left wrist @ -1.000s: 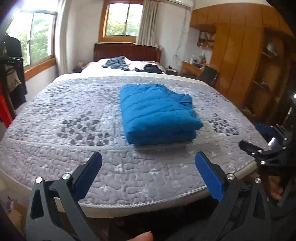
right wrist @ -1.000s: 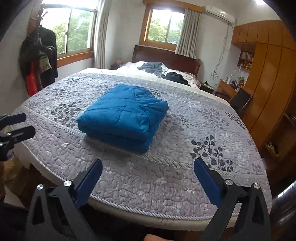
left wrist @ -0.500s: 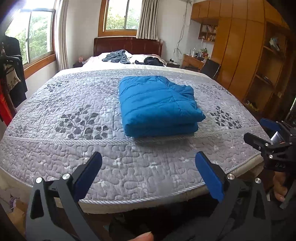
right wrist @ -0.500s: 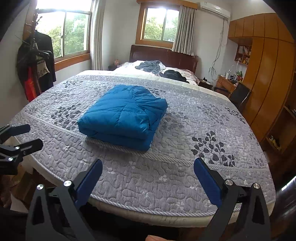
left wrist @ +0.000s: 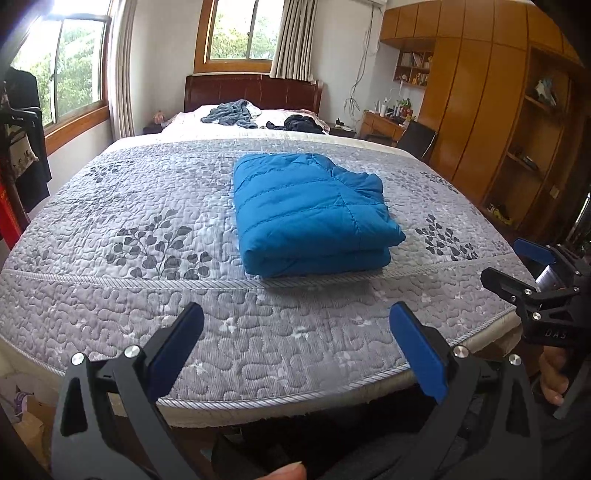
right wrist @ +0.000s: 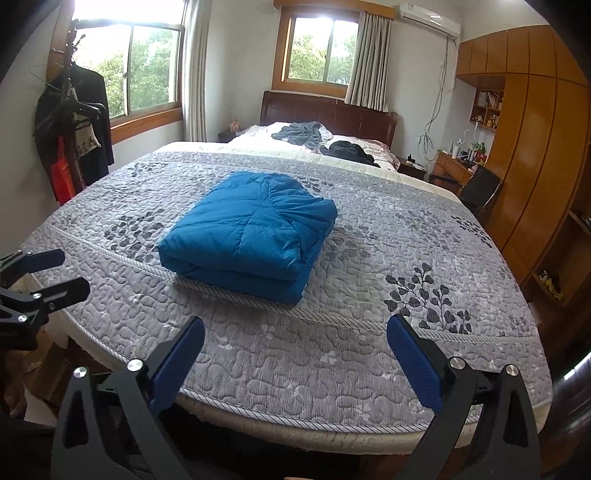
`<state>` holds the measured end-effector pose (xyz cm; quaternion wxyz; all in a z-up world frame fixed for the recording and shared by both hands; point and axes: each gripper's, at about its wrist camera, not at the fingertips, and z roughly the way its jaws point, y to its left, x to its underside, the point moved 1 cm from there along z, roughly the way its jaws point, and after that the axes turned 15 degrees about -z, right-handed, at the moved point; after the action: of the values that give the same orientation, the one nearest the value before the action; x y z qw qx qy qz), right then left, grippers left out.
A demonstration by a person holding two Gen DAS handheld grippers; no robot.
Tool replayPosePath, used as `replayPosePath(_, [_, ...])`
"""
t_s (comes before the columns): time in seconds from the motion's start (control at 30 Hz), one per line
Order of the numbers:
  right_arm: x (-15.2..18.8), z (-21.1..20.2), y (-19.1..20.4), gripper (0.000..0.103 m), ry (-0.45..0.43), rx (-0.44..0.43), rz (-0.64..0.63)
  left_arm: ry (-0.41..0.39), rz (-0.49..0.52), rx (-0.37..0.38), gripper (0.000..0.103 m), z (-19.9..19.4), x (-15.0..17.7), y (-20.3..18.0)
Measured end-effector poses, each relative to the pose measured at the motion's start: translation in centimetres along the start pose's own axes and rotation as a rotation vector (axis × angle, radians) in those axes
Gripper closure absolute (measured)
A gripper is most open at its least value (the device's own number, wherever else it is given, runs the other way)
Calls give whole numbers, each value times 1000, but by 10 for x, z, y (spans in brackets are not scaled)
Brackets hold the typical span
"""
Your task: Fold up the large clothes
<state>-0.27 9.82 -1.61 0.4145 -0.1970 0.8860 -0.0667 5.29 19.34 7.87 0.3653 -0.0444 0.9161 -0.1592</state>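
Folded blue jacket (left wrist: pixel 314 214) resting on the grey quilted bed (left wrist: pixel 147 302). Left gripper (left wrist: pixel 295 343) and right gripper (right wrist: pixel 295 347) spread wide, empty, near the bed's foot.

Bed (left wrist: pixel 110 295): one. Blue folded jacket (left wrist: pixel 310 214): one, centre. Loose garments at far end: two, one grey (left wrist: pixel 229 112), one black (left wrist: pixel 301 123). Windows: two, one left (right wrist: pixel 129 70), one far (right wrist: pixel 319 51). Grippers: two, left (left wrist: pixel 295 347) and right (right wrist: pixel 295 354). Air conditioner (right wrist: pixel 430 18): one. Chair (right wrist: pixel 480 188): one, right.
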Motion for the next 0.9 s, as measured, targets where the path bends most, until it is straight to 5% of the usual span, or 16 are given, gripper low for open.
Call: replayPosePath(0.9, [-1, -3, 2, 4, -31, -7, 34, 1, -18, 2, 3, 3, 0, 4])
